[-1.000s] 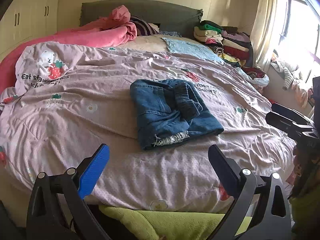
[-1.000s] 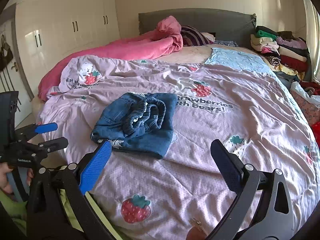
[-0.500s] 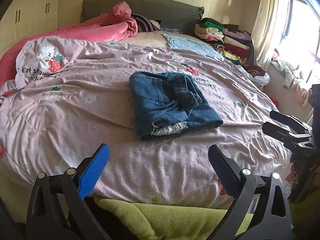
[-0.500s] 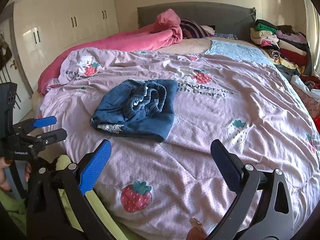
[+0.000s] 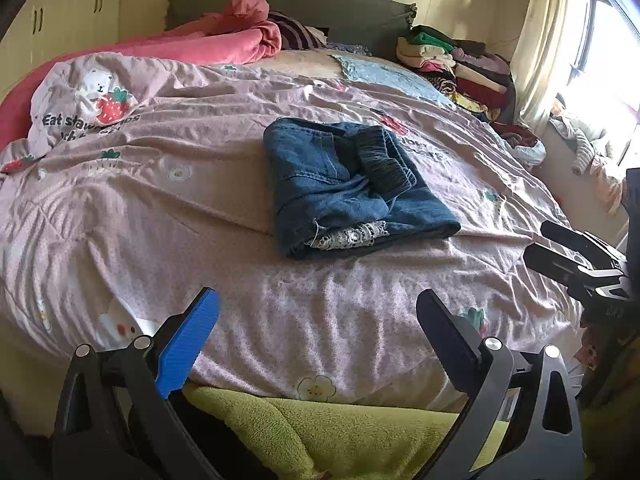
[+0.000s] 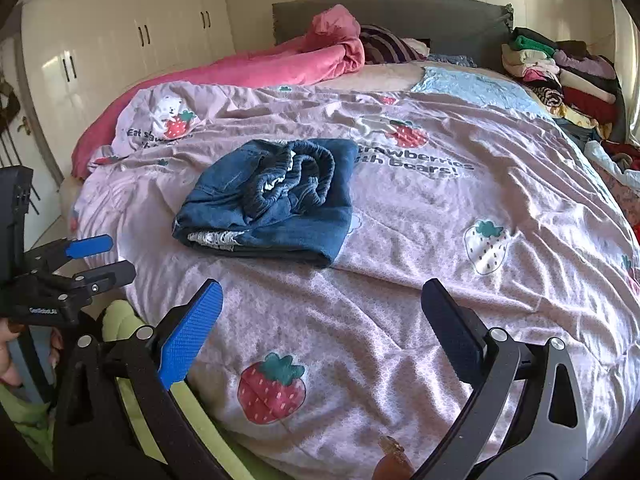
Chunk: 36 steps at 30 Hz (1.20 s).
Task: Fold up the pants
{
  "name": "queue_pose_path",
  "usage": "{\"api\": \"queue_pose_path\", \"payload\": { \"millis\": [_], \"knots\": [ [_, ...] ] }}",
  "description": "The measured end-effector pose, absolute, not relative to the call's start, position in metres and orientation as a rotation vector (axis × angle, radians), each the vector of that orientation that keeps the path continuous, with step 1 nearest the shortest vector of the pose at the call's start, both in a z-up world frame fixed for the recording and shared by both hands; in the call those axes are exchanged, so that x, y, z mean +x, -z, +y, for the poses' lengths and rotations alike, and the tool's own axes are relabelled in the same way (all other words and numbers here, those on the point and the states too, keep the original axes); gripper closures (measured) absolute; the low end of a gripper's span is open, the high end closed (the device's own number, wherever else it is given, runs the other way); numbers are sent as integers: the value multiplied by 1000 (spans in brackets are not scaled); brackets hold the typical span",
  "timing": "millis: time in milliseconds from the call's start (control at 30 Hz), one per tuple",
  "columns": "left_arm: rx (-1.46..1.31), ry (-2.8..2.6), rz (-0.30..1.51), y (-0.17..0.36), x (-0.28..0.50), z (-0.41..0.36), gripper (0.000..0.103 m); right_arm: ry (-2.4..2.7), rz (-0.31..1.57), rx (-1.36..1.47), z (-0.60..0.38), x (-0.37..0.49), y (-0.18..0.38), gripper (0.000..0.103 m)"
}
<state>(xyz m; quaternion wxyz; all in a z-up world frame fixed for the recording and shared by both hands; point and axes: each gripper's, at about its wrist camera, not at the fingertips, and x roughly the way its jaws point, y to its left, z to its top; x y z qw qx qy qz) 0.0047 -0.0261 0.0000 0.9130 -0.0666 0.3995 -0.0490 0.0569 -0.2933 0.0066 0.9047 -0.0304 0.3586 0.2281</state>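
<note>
Blue denim pants (image 5: 348, 184) (image 6: 276, 200) lie folded into a compact bundle on the pink strawberry-print duvet (image 5: 160, 208), with the elastic waistband on top and a lace-trimmed hem showing at the near edge. My left gripper (image 5: 316, 328) hangs open near the foot of the bed, well short of the pants, holding nothing. My right gripper (image 6: 320, 316) is open and empty too, off to the right of the bundle. Each gripper shows at the edge of the other's view: the right gripper (image 5: 560, 248) and the left gripper (image 6: 96, 258).
A rolled pink blanket (image 5: 224, 44) lies by the grey headboard (image 6: 400, 16). Stacked folded clothes (image 5: 452, 64) sit at the far right corner. White wardrobes (image 6: 112, 40) stand at the left and a sunlit window (image 5: 608, 48) at the right. Lime green fabric (image 5: 360, 428) lies below the foot of the bed.
Both grippers have drawn back a little from the bed and stayed open. The folded pants have not moved.
</note>
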Motion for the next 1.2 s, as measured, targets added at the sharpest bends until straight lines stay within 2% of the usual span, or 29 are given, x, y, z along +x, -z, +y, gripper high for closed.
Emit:
{"api": "queue_pose_path", "payload": {
  "millis": [1200],
  "knots": [
    [-141, 96, 853, 7, 5, -28, 5, -467, 760, -74, -287, 59, 0, 9]
  ]
}}
